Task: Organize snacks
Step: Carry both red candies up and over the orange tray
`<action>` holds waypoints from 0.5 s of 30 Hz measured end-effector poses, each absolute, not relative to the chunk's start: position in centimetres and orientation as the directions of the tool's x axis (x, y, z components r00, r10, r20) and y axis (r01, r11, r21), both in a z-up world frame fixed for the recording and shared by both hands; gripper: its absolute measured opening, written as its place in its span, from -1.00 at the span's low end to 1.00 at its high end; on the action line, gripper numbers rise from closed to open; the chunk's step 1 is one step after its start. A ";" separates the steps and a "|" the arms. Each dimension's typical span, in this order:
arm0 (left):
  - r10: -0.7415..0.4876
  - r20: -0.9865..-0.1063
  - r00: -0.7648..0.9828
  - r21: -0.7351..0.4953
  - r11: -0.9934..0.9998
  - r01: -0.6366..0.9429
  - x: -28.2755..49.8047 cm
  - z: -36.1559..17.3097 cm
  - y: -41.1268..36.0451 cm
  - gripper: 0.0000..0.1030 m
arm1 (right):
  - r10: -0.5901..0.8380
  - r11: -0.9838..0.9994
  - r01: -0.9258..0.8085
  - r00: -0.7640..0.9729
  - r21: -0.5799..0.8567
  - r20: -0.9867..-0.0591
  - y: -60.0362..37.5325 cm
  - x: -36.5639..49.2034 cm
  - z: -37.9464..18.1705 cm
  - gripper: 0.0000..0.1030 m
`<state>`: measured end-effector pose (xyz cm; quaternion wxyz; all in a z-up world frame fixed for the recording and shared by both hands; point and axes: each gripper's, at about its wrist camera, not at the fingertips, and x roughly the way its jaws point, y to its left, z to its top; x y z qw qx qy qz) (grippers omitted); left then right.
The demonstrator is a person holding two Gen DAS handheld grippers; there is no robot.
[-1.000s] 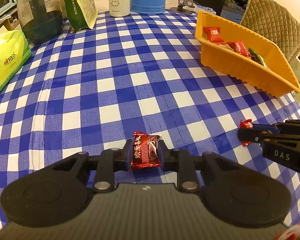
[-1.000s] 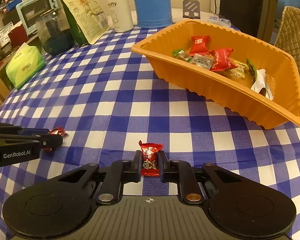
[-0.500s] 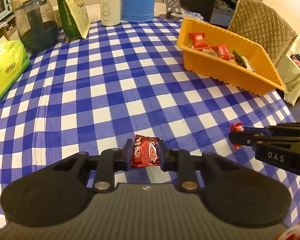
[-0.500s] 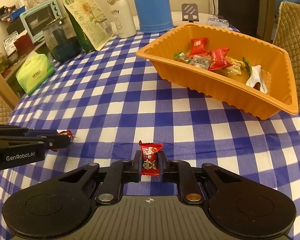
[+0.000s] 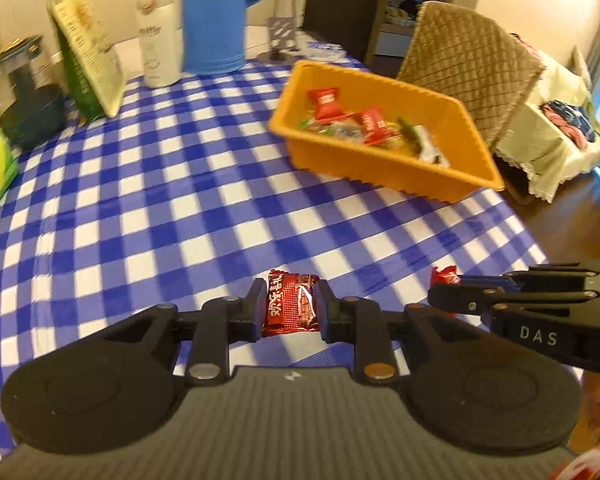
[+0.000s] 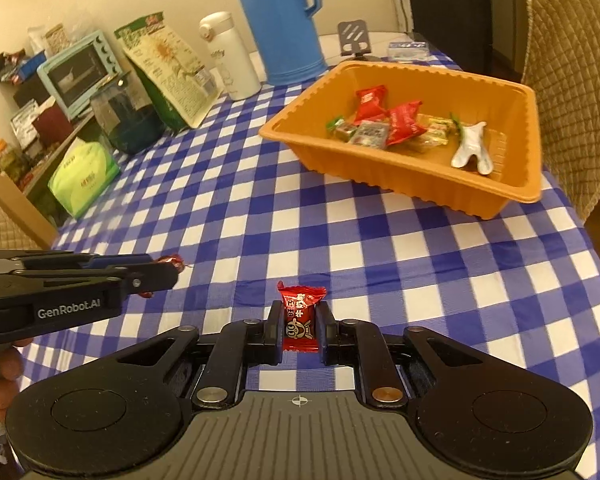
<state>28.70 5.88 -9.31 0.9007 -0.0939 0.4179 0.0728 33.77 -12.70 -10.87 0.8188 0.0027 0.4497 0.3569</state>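
Observation:
My left gripper is shut on a dark red snack packet, held above the blue checked tablecloth. My right gripper is shut on a small red candy. Each gripper shows in the other's view: the right gripper comes in from the right with its candy, and the left gripper comes in from the left with its packet. The orange tray holding several wrapped snacks sits ahead and to the right, also in the left wrist view as the tray.
At the table's far side stand a blue jug, a white bottle, a green bag, a dark glass jar and a green tissue pack. A quilted chair stands beyond the tray.
Both grippers have risen from the tablecloth with their snacks still gripped, and the tray and far objects now sit lower and smaller in both views.

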 end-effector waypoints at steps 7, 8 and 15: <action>0.008 -0.731 0.682 -0.093 0.989 -0.112 31.9 -7.3 3.8 -0.56 | 0.600 0.760 -0.547 0.385 0.349 -0.701 -14.5 36.1 -8.8 -0.69; 0.005 -0.726 0.688 -0.087 0.991 -0.100 32.4 -7.0 3.6 -0.56 | 0.601 0.763 -0.543 0.394 0.351 -0.695 -14.7 36.7 -8.4 -0.69; -0.003 -0.697 0.717 -0.057 0.997 -0.052 36.4 -5.4 3.2 -0.56 | 0.606 0.773 -0.529 0.453 0.350 -0.654 -15.1 40.3 -6.1 -0.69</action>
